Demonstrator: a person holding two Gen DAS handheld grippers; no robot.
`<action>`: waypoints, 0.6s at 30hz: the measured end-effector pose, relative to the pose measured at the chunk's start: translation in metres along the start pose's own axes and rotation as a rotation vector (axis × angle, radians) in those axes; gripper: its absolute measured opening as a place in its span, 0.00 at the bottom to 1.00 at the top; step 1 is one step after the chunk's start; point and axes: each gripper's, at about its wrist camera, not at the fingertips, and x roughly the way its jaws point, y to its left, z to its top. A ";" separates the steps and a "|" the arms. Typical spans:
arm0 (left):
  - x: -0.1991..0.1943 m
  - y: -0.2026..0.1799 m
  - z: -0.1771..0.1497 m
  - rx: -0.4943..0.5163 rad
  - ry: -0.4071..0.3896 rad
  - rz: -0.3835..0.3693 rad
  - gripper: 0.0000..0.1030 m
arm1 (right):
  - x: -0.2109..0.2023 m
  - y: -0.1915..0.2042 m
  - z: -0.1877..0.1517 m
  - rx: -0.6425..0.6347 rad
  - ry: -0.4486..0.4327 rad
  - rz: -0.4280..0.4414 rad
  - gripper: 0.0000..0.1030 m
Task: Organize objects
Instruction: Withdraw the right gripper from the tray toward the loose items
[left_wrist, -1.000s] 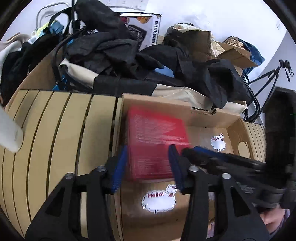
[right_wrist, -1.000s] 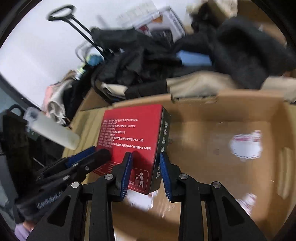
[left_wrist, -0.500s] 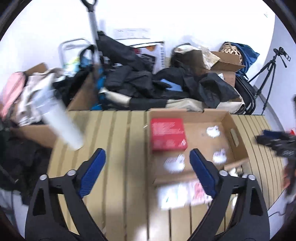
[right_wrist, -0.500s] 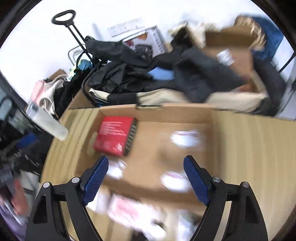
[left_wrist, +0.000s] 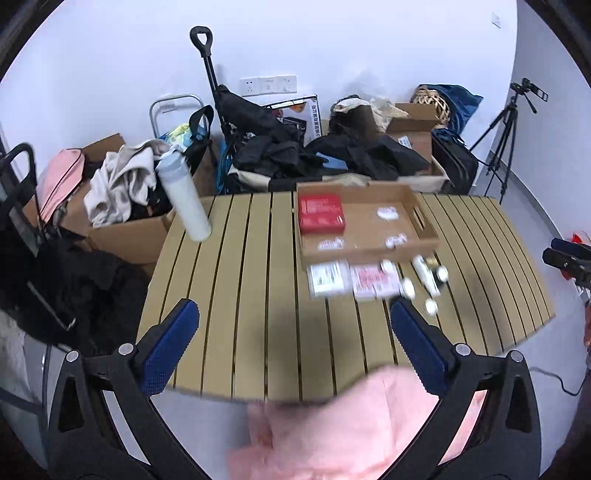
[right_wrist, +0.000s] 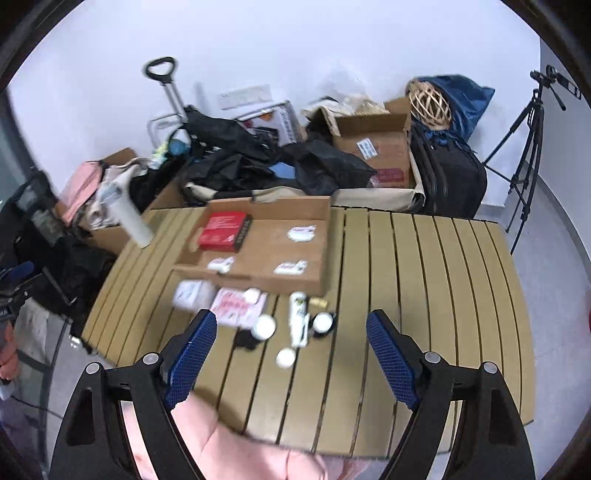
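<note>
A red box (left_wrist: 320, 213) (right_wrist: 224, 230) lies in the far left corner of a shallow cardboard tray (left_wrist: 424, 221) (right_wrist: 325, 236) on the slatted wooden table (left_wrist: 240, 295) (right_wrist: 424, 295). In front of the tray lie a white box (left_wrist: 328, 277) (right_wrist: 192, 293), a pink-and-white packet (left_wrist: 373, 281) (right_wrist: 236, 306), a white tube (right_wrist: 298, 319) and several small jars (right_wrist: 264, 326). My left gripper (left_wrist: 295, 347) is open and empty, high above the table's near edge. My right gripper (right_wrist: 291, 358) is open and empty, above the near table.
A white bottle (left_wrist: 184, 195) (right_wrist: 129, 216) stands at the table's far left corner. Behind the table are piled dark clothes (left_wrist: 280, 155), cardboard boxes (right_wrist: 373, 144), a trolley handle (left_wrist: 207, 59) and a tripod (left_wrist: 513, 125). Pink clothing (left_wrist: 351, 432) fills the bottom.
Both grippers have let go of the red box, opened wide and pulled far back and up from the tray. The box stays in the tray.
</note>
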 end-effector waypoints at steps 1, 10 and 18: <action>-0.007 -0.002 -0.013 0.009 -0.007 -0.002 1.00 | -0.009 0.007 -0.013 -0.018 -0.011 0.005 0.84; -0.055 -0.011 -0.140 -0.113 -0.119 -0.022 1.00 | -0.075 0.081 -0.157 -0.047 -0.162 -0.004 0.84; -0.044 -0.028 -0.154 -0.066 -0.050 -0.057 1.00 | -0.056 0.098 -0.184 -0.031 -0.103 -0.010 0.84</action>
